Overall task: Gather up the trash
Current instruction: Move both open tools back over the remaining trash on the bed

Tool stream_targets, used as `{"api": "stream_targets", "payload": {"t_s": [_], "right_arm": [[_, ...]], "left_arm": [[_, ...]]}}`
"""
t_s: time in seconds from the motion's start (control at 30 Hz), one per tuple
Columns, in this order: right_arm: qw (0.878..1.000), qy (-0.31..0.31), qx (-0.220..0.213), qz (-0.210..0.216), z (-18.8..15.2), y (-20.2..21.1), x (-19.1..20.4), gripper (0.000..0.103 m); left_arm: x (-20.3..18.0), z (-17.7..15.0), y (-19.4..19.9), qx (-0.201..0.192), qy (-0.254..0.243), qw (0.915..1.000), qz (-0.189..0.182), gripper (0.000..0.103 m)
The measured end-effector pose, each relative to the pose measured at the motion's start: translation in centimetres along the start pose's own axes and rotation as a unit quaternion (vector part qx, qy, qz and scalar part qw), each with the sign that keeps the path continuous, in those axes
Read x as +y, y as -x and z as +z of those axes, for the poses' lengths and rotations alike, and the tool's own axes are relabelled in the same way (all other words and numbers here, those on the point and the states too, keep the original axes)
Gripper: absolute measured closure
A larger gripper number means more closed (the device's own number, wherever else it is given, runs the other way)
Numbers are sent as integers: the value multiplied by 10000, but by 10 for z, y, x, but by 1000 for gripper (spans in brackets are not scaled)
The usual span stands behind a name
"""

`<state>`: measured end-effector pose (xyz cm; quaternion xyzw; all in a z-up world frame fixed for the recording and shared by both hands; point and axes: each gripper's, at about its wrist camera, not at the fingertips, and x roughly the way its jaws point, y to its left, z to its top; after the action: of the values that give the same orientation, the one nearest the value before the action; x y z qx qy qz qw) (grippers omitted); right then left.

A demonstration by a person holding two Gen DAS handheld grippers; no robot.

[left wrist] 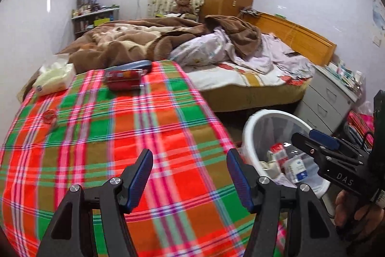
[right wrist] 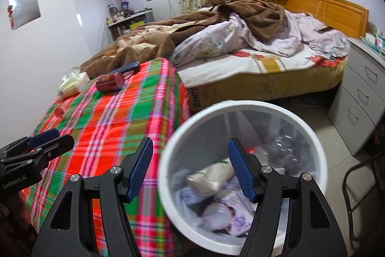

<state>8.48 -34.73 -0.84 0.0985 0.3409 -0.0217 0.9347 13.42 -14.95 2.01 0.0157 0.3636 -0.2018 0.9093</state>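
One plaid-covered table (left wrist: 120,136), bedroom

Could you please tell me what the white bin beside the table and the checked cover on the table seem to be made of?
The white bin looks like smooth moulded plastic: an even, rounded rim with a soft sheen. A thin translucent liner, probably plastic film, seems to sit inside it, though blur leaves that open. The checked cover looks like woven cloth, likely cotton or a blend: matte, with thread-like plaid stripes, and it drapes softly over the table's edge.
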Motion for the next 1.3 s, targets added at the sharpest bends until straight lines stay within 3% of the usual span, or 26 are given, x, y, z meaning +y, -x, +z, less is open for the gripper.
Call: {"api": "stream_targets", "payload": {"t_s": [0.5, 0.77, 1.2, 1.3], "right_arm": [[9972, 486, 88, 558, 19, -34, 72, 37], [9931, 843, 96, 807, 36, -59, 102, 37], [9845, 1344, 56, 1126, 79, -121, 140, 37], [9825, 1481, 55, 1125, 86, -134, 146, 37]], "left_arm": [[108, 4, 7, -69, 707, 9955, 621, 40], [176, 10, 5, -163, 1114, 9876, 1092, 40], [242, 27, -34, 49, 1341, 9815, 1363, 40], [253, 31, -52, 211, 1421, 9820, 1228, 40]]}}
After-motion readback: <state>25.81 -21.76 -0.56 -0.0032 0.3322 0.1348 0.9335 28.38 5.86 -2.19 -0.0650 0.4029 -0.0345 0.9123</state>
